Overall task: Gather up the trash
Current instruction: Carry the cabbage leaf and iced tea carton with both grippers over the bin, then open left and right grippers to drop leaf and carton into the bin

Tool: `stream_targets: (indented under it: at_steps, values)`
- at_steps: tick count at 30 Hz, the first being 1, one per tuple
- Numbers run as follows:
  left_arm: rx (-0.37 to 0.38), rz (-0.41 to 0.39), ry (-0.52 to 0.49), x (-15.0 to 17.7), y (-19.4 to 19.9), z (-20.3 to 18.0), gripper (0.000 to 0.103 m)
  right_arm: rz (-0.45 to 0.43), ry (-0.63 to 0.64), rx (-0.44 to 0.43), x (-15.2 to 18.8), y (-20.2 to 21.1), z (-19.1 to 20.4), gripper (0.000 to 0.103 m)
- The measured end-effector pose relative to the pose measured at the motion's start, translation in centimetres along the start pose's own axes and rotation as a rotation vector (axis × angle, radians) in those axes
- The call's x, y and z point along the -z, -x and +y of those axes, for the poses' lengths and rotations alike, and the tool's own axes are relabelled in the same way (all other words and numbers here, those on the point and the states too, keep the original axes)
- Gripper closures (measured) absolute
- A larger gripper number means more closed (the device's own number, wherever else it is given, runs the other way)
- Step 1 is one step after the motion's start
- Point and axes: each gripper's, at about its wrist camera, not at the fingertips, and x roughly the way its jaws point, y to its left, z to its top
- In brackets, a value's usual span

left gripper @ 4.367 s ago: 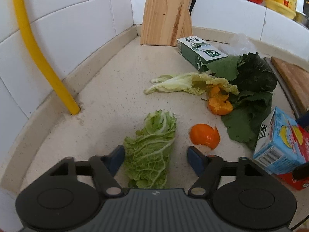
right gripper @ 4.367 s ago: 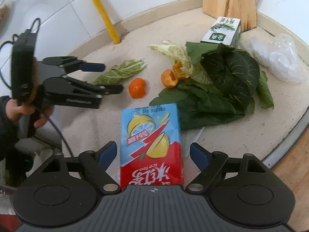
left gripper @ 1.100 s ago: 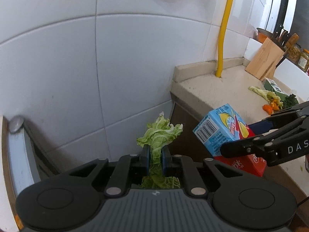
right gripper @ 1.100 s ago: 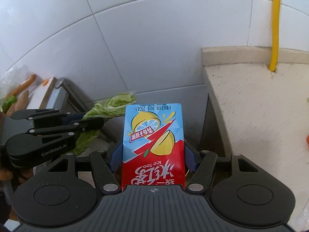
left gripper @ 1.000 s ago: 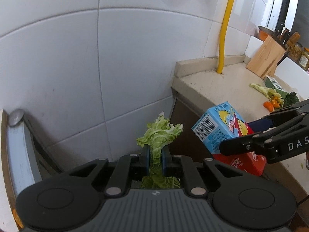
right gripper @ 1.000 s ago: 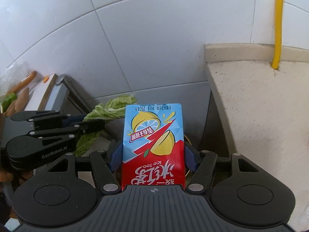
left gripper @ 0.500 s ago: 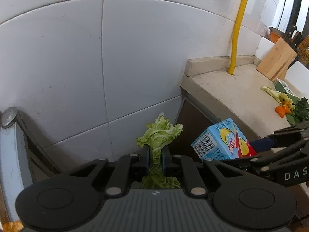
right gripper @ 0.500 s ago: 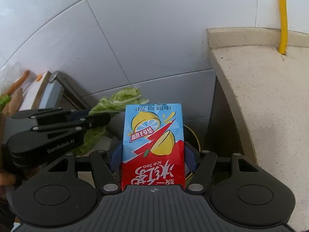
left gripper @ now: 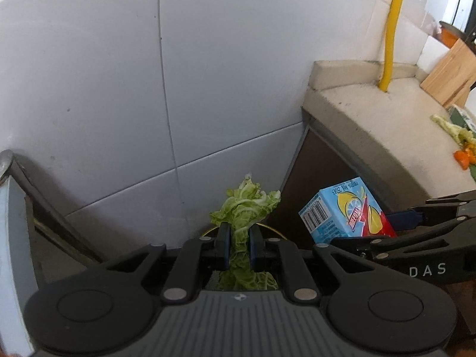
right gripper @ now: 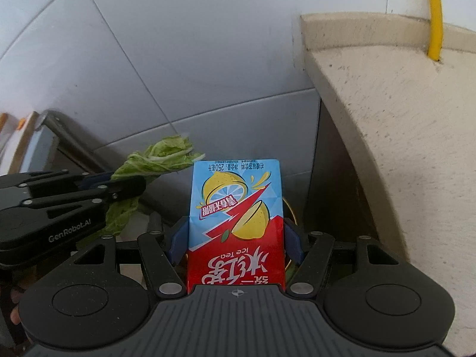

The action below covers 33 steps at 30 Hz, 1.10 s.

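- The ice tea carton (right gripper: 235, 223) sits between the blue pads of the right claw (right gripper: 235, 238), which are pressed against its two sides; the claw stands fairly wide because the carton fills it.
- In the left wrist view the same carton (left gripper: 345, 208) shows its barcode side and hangs beyond the end of the table (left gripper: 372, 128), lower than the table top and in front of the dark cabinet side under it.
- The cabbage leaf (left gripper: 242, 208) is pinched in the left claw (left gripper: 239, 245), whose pads are nearly together on the leaf's stalk; the frilly top stands above the pads and more leaf hangs below them.
- From the right wrist view the leaf (right gripper: 157, 160) is just to the left of the carton, and the left claw (right gripper: 119, 190) reaches in from the left edge.
- A thin yellow rim (left gripper: 267, 226) curves just behind the leaf, low down beside the table end; what it belongs to I cannot tell.
- White wall tiles (left gripper: 119, 89) rise behind both items.
- A yellow pipe (left gripper: 392, 29) stands at the back of the table.
- Farther along the table lie green scraps and orange peel (left gripper: 464, 157), well apart from the carton.
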Motion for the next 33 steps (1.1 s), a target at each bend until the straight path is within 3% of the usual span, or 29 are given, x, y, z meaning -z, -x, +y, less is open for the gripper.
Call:
stream_targets:
  at_steps: [13,23,33]
  values:
    - [-0.037,0.055,0.005,-0.8,-2.4,0.0,0.095,0.044,-0.012,0.016,-1.3,-3.5,0.2,0.032]
    - [-0.040,0.094,0.011,-1.3,-3.7,0.2,0.079,0.084,-0.057,0.035,-1.8,-6.8,-0.1,0.029]
    - [-0.033,0.081,0.047,-1.5,-3.4,0.9,0.077,0.117,-0.088,0.054,-1.5,-9.0,0.2,0.029]
